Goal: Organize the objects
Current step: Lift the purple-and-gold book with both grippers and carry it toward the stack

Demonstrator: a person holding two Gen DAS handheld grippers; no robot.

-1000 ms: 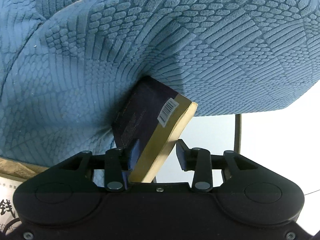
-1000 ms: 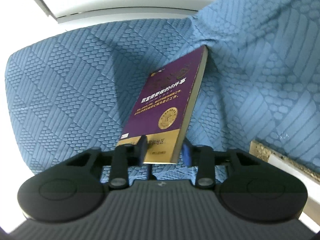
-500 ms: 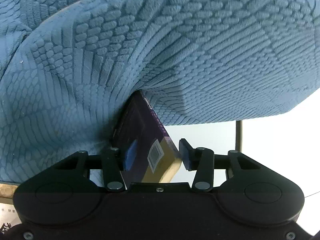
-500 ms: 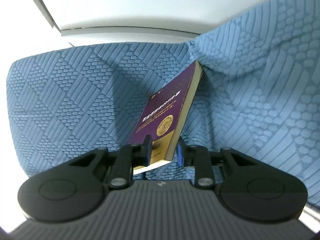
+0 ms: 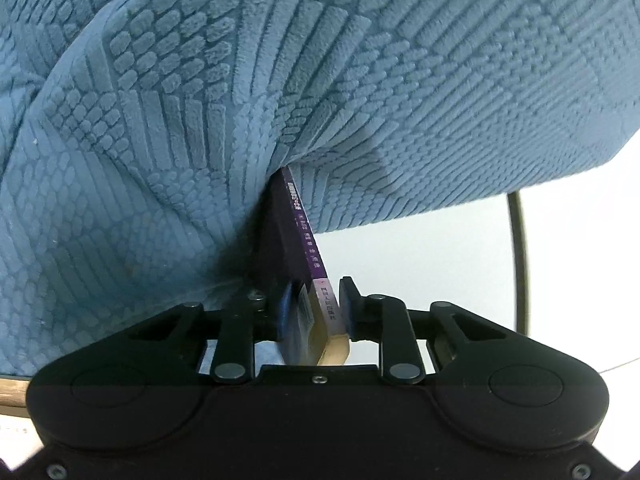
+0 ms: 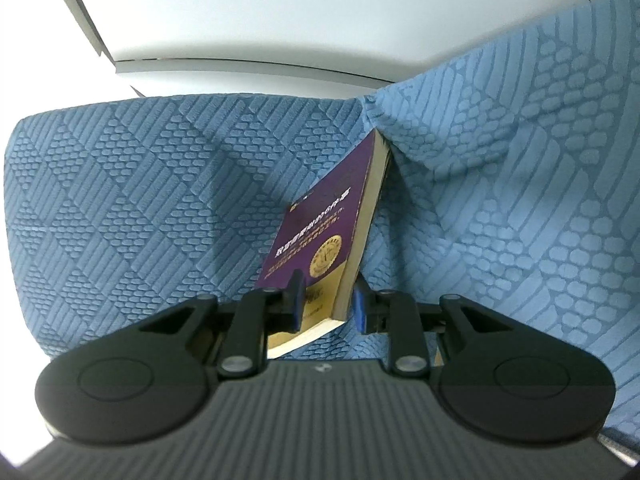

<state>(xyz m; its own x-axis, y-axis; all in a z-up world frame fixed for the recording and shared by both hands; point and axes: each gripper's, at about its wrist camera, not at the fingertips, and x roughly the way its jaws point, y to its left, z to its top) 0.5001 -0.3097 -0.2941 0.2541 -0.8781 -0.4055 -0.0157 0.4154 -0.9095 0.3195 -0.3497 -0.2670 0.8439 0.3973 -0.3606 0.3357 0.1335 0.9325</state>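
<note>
Gripping book (image 5: 310,312), left tool (image 5: 314,306), right tool (image 6: 328,300)

left claw (image 5: 313,307): fingers pressed inward, clamped | right claw (image 6: 329,300): fingers pressed inward, clamped

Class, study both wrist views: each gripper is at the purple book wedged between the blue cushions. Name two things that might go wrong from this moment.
1. The purple-and-gold paperback book sits tilted, its far corner buried in the fold of the blue textured cushions. Pulling may snag it there.
2. The left gripper and right gripper each pinch only a near edge. Uneven pulls might twist the covers or let the book slip out.
</note>
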